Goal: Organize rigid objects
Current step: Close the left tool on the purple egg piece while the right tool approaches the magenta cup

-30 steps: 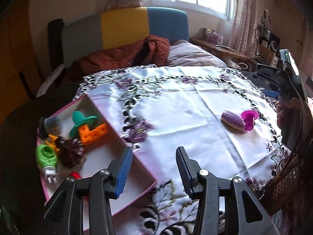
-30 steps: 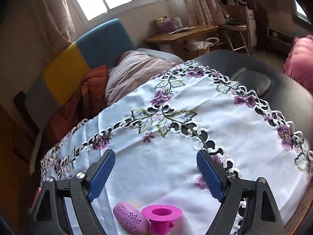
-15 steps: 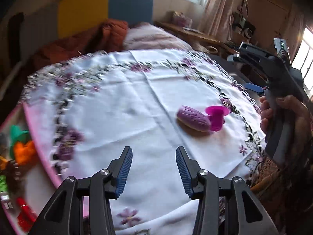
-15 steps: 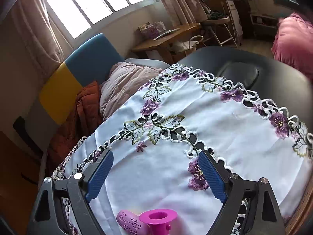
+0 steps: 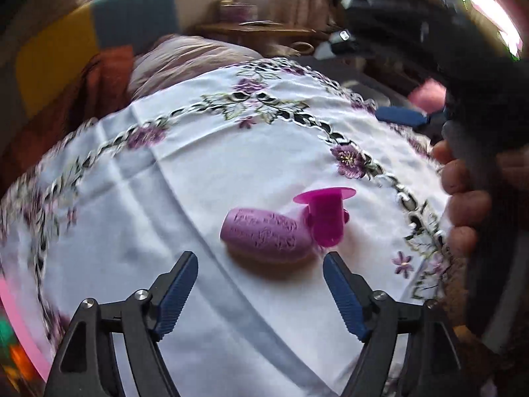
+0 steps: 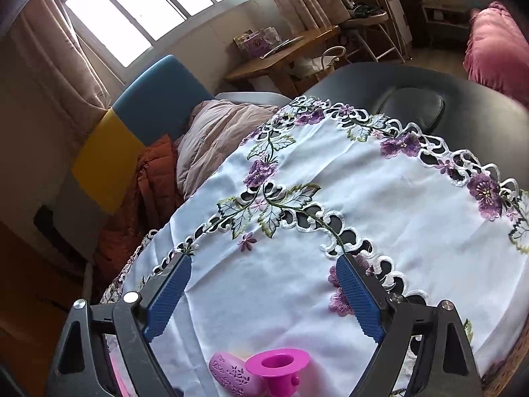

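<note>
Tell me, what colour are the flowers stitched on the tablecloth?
Purple flowers, with green-edged leaves; clearest in the right wrist view.

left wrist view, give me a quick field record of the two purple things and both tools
surface: white embroidered tablecloth
lilac oval piece: lying on the cloth
magenta flanged cup: touching the oval piece's right end, tilted
left tool: jaws opening, nothing between them, just short of the oval piece
right tool: open, empty, the two pieces below it at the frame's bottom
right hand: gripping its tool's handle
</note>
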